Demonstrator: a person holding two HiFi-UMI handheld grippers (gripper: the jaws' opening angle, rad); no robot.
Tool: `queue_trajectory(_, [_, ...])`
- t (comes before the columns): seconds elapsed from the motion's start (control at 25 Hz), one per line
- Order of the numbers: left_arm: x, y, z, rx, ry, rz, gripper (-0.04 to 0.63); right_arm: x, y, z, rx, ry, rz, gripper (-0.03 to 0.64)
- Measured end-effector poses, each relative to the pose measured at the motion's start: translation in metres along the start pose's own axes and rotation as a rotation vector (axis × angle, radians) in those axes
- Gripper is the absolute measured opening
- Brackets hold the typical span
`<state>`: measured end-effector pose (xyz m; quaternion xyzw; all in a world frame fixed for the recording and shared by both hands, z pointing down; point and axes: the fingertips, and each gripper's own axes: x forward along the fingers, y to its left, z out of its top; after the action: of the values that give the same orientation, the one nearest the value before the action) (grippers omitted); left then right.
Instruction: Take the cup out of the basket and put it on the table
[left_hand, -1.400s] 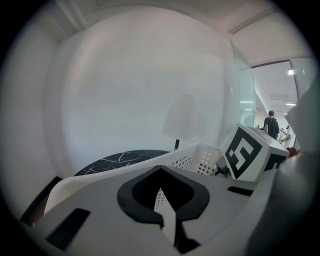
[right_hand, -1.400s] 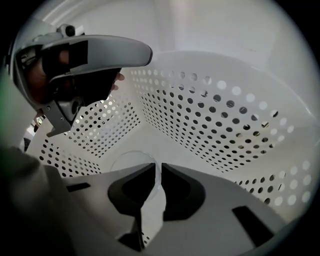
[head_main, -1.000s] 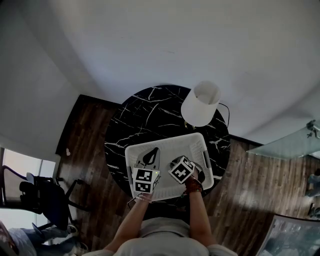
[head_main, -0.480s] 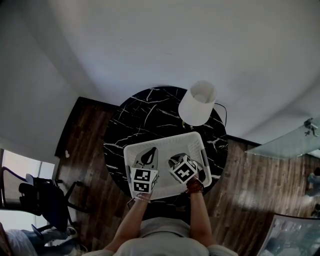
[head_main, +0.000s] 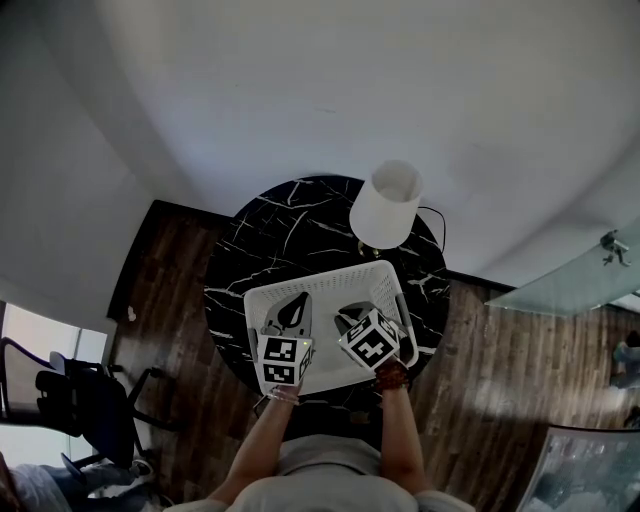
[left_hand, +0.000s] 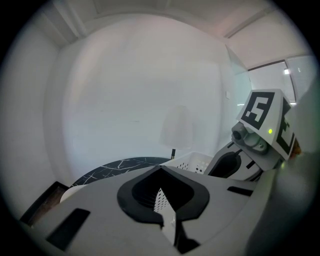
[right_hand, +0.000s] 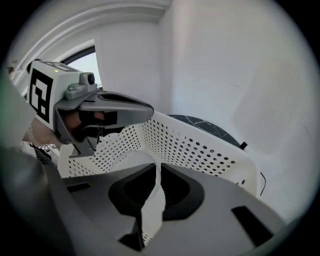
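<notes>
Head view shows the right gripper (head_main: 346, 321), jaws clamping the cup (right_hand: 153, 202), shifted toward the surface's (head_main: 270, 232) right edge; the left gripper (head_main: 293, 312) keeps its jaws closed.

The head view is dim and grey. A fisheye lens bends it hard, so the walls curve around the tabletop (head_main: 270, 240). The white lamp shade (head_main: 386, 205) at the tabletop's far edge is the brightest thing. Daylight glares from a pane (head_main: 45, 325) left of the tabletop, and the dark marble carries only a faint sheen.

Both gripper views sit inside a black circular vignette. The left gripper view is hazy and washed out: the lamp shade barely separates from the wall, and the left hand-held gripper (left_hand: 161, 172) looks soft. In the right gripper view a window (right_hand: 85, 62) blows out white. The basket (right_hand: 200, 147) shows crisp perforations, while the right hand-held gripper (right_hand: 152, 167) and the cup (right_hand: 127, 156) blur.
</notes>
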<state>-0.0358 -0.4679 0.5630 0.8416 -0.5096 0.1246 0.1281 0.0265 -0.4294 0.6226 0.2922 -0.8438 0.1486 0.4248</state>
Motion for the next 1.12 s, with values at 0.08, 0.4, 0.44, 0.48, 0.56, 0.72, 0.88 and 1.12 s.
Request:
queue_trajectory(0.08, [-0.003, -0.003, 0.002, 0.0, -0.009, -0.003, -0.003, -0.007, 0.0, 0.004, 0.003, -0.024, -0.008, 0.035])
queue_trajectory(0.4, [-0.013, -0.012, 0.019, 0.002, -0.052, -0.021, -0.003, -0.04, 0.001, 0.022, -0.004, -0.115, -0.057, 0.035])
queue_trajectory(0.44, [-0.015, -0.013, 0.022, 0.002, -0.058, -0.023, -0.003, -0.045, 0.001, 0.024, 0.001, -0.132, -0.061, 0.035])
queue_trajectory(0.48, [-0.016, -0.015, 0.025, 0.003, -0.066, -0.025, -0.003, -0.049, 0.001, 0.027, 0.005, -0.149, -0.066, 0.034])
queue_trajectory(0.56, [-0.02, -0.018, 0.031, 0.007, -0.082, -0.03, -0.003, -0.057, 0.001, 0.031, 0.01, -0.182, -0.076, 0.034])
queue_trajectory(0.72, [-0.024, -0.023, 0.04, 0.011, -0.105, -0.043, -0.003, -0.07, 0.002, 0.035, 0.016, -0.221, -0.096, 0.035])
queue_trajectory(0.88, [-0.028, -0.028, 0.045, 0.02, -0.116, -0.049, -0.003, -0.081, 0.001, 0.039, 0.019, -0.253, -0.117, 0.034])
queue_trajectory(1.12, [-0.036, -0.037, 0.056, 0.036, -0.14, -0.06, -0.003, -0.101, 0.003, 0.04, 0.029, -0.291, -0.147, 0.034])
